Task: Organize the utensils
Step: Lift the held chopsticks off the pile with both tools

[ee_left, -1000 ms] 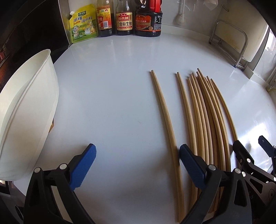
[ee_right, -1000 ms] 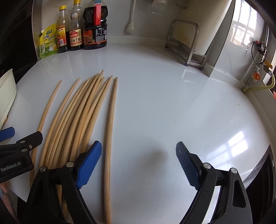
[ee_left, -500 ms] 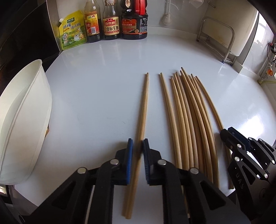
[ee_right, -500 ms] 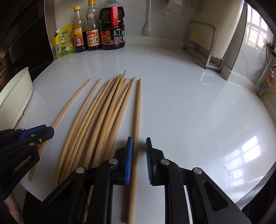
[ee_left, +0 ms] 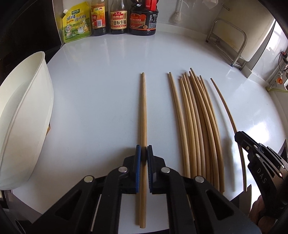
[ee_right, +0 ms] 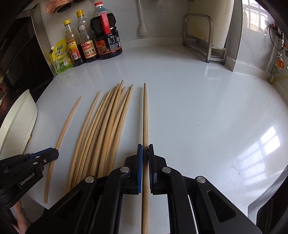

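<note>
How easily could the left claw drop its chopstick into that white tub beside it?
Probably easily: the left claw grips one chopstick, and only bare counter shows between it and the open white tub.

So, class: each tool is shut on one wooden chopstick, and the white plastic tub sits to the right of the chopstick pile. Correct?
Not quite. The white plastic tub sits to the left of the chopstick pile, as both wrist views show. The left tool and right tool are each shut on one wooden chopstick.

Labels we can read on the counter and the tools

We read "金标生抽" on a sauce bottle, "GenRobot.AI" on the left gripper, and "DAS" on the right gripper; the other labels stay too small for us.
</note>
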`<move>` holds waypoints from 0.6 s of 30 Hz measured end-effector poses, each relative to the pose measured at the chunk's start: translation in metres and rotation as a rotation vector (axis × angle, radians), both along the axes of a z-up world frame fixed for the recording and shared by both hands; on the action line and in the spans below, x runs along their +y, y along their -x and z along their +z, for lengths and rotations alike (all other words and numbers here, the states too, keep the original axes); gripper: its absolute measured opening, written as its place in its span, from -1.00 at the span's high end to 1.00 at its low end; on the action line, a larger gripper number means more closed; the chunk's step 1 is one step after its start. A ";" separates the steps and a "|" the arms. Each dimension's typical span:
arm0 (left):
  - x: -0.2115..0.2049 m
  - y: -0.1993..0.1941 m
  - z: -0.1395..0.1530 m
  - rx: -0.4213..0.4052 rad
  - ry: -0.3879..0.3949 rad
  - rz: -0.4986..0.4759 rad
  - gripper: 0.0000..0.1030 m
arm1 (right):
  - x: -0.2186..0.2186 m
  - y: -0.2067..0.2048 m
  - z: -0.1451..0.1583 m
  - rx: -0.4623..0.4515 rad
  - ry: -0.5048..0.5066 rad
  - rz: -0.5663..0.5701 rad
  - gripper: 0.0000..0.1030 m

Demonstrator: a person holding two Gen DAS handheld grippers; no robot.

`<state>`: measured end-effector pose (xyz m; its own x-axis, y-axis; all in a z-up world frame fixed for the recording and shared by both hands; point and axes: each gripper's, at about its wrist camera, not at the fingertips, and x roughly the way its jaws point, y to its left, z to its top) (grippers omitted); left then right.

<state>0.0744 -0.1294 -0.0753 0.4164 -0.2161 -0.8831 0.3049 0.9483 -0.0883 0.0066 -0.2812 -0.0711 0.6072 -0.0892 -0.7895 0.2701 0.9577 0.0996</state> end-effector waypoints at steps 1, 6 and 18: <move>0.001 0.001 0.002 -0.001 0.003 0.002 0.85 | 0.000 0.002 0.002 -0.003 -0.006 -0.003 0.88; 0.006 0.007 0.020 -0.041 0.019 -0.009 0.86 | 0.001 0.007 0.015 -0.026 -0.026 -0.016 0.88; 0.029 0.018 0.056 -0.107 0.092 -0.038 0.86 | 0.032 0.012 0.042 -0.081 -0.027 0.014 0.88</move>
